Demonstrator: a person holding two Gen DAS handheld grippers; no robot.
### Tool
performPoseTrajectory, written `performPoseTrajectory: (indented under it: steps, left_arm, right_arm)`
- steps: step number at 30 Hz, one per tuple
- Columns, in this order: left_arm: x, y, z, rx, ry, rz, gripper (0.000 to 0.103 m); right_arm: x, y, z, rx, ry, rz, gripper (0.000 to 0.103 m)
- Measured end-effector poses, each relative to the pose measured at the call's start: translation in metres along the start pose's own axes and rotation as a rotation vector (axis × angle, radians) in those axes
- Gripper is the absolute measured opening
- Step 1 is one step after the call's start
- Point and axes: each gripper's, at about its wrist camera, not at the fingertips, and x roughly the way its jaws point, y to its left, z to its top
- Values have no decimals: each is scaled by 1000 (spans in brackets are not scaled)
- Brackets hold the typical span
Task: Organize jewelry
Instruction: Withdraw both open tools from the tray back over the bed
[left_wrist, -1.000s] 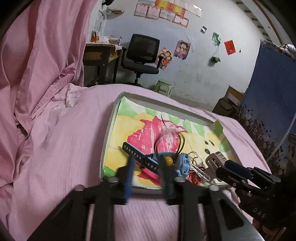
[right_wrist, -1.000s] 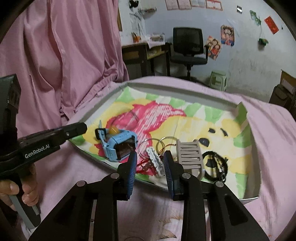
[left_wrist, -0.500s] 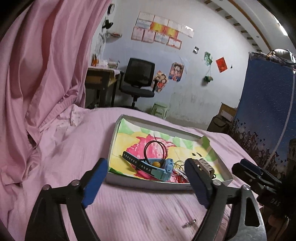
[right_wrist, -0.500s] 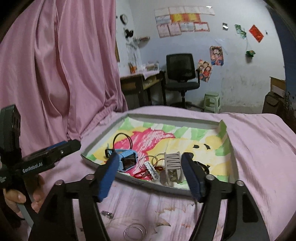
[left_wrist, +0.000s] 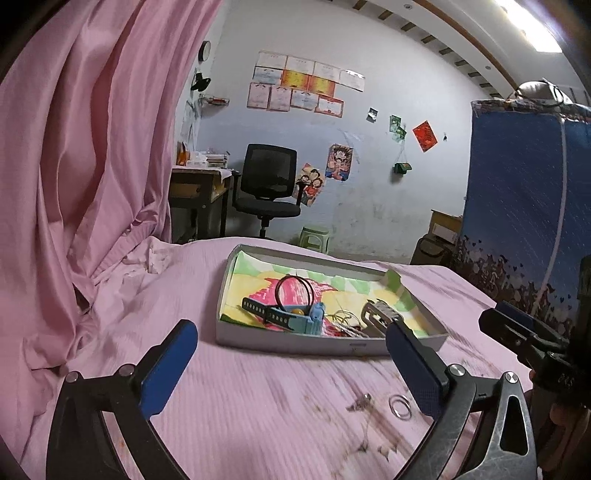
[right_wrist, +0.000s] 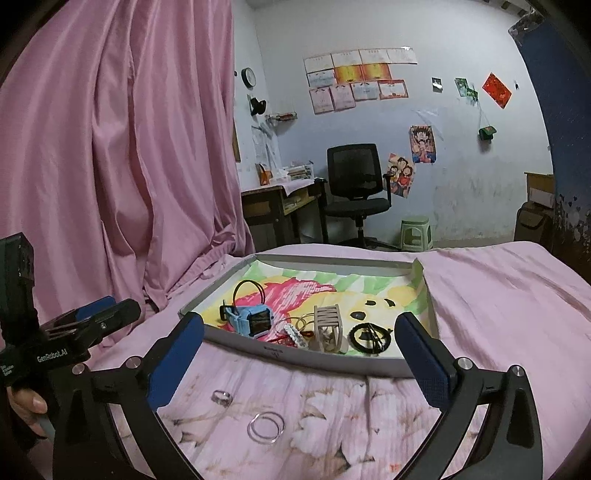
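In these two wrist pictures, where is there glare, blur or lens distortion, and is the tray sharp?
Left wrist view: a ceiling light glares at top right; the bedsheet near the lens looks streaked and soft; the tray is fairly sharp. Right wrist view: light is even and dim, without glare; the tray and blue watch are sharp. Both views: fisheye bending, dark corners.

We see a shallow grey tray (right_wrist: 332, 360) with a colourful lining. Inside it a blue watch (right_wrist: 251, 320) sits at the left, a grey hair claw (right_wrist: 328, 328) stands mid-front and a black hair tie (right_wrist: 370, 336) lies right. Outside, near its front wall, lie a silver ring (right_wrist: 221, 397) and thin hoops (right_wrist: 266, 427).
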Motion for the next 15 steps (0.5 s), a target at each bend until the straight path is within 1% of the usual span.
performPoseTrajectory:
  steps: [6,15]
  left_arm:
    - [-14,-7,-11,45,4,-8,103]
    - [-19,-9,-26,60,29,-6,103]
  right_arm:
    - [-17,3,-10,-35,-17,-12,102]
    - [-34,2,-23,-80,-17,-20,102]
